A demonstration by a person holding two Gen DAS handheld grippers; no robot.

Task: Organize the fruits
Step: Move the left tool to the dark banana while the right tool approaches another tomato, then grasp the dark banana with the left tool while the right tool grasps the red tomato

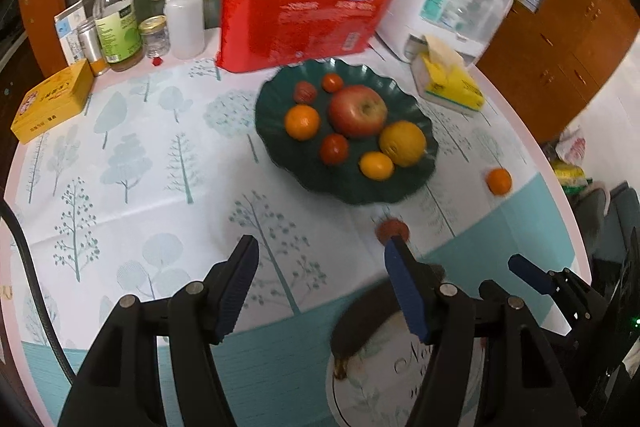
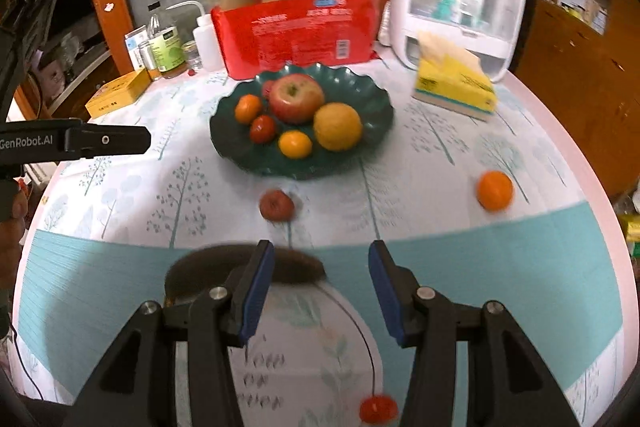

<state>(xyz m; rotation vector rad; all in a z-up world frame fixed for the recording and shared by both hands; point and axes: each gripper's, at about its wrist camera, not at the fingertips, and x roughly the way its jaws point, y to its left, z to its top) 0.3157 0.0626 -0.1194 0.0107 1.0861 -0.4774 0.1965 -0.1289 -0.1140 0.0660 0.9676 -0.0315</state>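
Red and small, a loose fruit (image 2: pixel 277 205) lies on the tabletop (image 2: pixel 400 187) between the green fruit plate (image 2: pixel 240 147) and the white plate (image 2: pixel 312 367) at the near edge. It sits just ahead of the right gripper (image 2: pixel 321 259) and a little to its left, closer than anything else still loose. In the left wrist view the same fruit peeks out right behind the right-hand fingertip of the left gripper (image 1: pixel 322 253), so it lies off that gripper's centre line. Both pairs of jaws stand apart with nothing between them. A loose orange (image 2: pixel 495 190) rests well off to the right, nearer the right hand. A dark banana (image 2: pixel 244 261), long axis running across the view, lies on the white plate's far rim. My guess: the right hand takes the orange, the left the red fruit.
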